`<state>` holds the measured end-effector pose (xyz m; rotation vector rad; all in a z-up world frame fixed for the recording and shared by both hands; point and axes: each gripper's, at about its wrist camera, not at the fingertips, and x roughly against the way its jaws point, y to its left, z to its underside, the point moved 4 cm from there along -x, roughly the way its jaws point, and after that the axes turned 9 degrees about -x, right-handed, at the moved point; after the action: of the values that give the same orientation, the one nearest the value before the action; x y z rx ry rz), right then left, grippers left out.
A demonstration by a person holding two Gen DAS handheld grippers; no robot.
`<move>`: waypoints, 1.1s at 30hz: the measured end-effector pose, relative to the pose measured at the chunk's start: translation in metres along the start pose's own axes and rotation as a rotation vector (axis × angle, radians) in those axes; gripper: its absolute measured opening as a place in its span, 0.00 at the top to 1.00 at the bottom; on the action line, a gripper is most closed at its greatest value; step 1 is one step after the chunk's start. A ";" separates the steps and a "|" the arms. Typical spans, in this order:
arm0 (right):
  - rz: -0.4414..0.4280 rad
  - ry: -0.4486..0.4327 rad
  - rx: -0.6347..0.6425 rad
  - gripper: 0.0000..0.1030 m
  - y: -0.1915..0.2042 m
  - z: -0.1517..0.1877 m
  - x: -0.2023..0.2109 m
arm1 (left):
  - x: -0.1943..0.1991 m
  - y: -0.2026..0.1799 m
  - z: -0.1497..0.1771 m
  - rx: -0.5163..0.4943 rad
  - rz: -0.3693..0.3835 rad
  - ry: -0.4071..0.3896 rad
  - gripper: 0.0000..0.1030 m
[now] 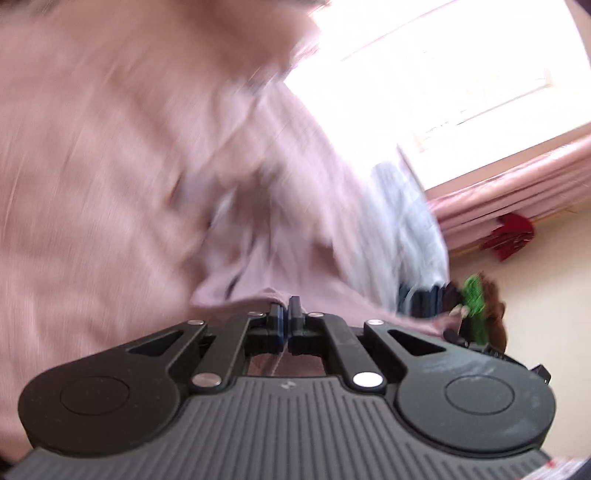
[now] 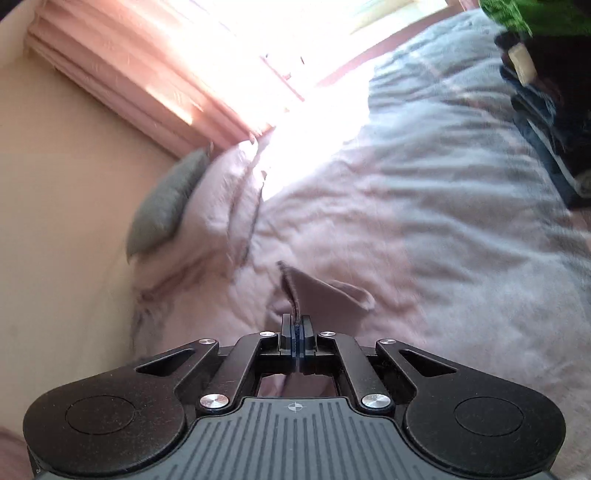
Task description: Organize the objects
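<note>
Cloth (image 1: 129,166), pink and blurred, hangs stretched between both tools above the bed (image 2: 443,221): left tool (image 1: 284,314) and right tool (image 2: 296,325) each pinch an edge, probably for folding.

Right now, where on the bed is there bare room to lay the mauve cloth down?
Open quilt between the pink pillow by the wall and the folded dark clothes stack looks free, though rumpled. Crowded at the far right, where the stack and a green item sit. Both grippers, right and left, have jaws shut on the mauve cloth. The left view is too blurred to judge.
</note>
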<state>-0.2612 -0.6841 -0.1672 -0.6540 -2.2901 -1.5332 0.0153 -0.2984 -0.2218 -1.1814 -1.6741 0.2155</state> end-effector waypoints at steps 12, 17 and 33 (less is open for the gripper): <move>-0.252 -0.414 0.078 1.00 0.195 -0.133 0.006 | 0.027 -0.142 -0.271 -0.384 0.098 -0.318 1.00; -0.210 -0.473 0.112 1.00 0.190 -0.089 0.055 | 0.061 -0.146 -0.259 -0.432 0.193 -0.334 1.00; 0.414 -0.016 -0.398 1.00 -0.072 0.259 0.024 | -0.027 0.129 0.015 -0.462 -0.197 0.385 1.00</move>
<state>-0.3199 -0.4631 -0.3104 -1.1603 -1.7164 -1.7735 0.0793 -0.2490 -0.3271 -1.2806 -1.5179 -0.5180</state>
